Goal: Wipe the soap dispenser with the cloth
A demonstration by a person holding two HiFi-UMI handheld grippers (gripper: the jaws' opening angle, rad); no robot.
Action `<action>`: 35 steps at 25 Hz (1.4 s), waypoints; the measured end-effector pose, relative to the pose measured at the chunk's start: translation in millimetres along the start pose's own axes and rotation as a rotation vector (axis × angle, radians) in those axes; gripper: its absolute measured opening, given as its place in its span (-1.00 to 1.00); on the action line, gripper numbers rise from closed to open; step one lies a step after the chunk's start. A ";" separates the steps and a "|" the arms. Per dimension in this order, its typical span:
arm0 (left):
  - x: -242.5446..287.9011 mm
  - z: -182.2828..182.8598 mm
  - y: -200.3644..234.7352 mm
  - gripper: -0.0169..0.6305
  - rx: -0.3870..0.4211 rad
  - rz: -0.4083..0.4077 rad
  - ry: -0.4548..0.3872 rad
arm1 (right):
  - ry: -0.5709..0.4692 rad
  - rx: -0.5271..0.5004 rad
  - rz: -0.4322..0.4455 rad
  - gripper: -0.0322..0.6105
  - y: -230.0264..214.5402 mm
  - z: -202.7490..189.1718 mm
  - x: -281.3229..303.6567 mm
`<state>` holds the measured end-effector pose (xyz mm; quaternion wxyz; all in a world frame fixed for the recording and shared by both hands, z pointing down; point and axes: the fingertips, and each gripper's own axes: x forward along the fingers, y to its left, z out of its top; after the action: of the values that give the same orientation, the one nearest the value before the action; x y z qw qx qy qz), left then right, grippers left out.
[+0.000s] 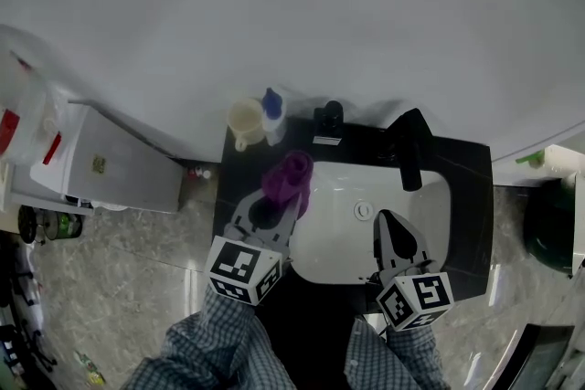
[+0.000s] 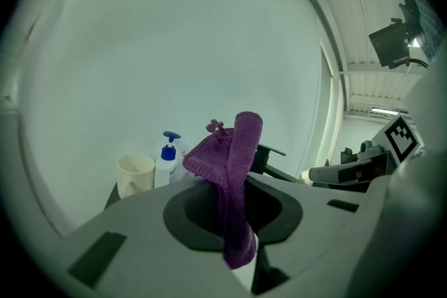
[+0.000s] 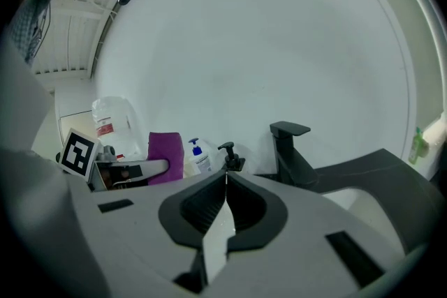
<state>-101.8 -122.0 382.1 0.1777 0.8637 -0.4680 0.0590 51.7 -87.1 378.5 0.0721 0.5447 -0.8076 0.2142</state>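
Left gripper (image 1: 274,207) clamped on purple cloth (image 1: 289,176), at counter edge beside basin (image 1: 334,237). Right gripper (image 1: 386,224) closed, empty, over basin. Black dispenser (image 1: 329,118) at counter back, apart from cloth, near white bottle (image 1: 272,114). Risks: hard wipe may topple unbraced dispenser or bottle; narrow pinch may drop cloth.

Plaid sleeves (image 1: 212,344), grey left tool (image 1: 280,199), right tool (image 1: 385,218); b/w marker cubes (image 1: 242,268)

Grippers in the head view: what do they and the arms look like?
The left gripper and right gripper are grey, tapering bodies with black recesses round the jaws. Each carries a white cube printed with black squares: left cube, right cube. The left sleeve and right sleeve are blue-grey checked fabric.
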 end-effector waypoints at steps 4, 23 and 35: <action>-4.8 -1.9 -6.2 -0.76 -0.001 -0.003 -0.007 | -0.002 -0.007 0.001 -0.84 1.8 -1.0 -5.2; -90.0 -32.6 -104.5 -0.76 -0.002 0.090 -0.066 | -0.017 -0.030 0.101 -0.84 -1.4 -36.6 -116.3; -143.2 -54.8 -180.4 -0.76 0.006 0.142 -0.088 | -0.042 -0.008 0.138 -0.84 -8.8 -63.1 -209.4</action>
<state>-28.2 100.5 349.2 0.1500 0.8307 -0.5350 0.0348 135.3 114.7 364.2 0.0426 0.4918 -0.8454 0.2041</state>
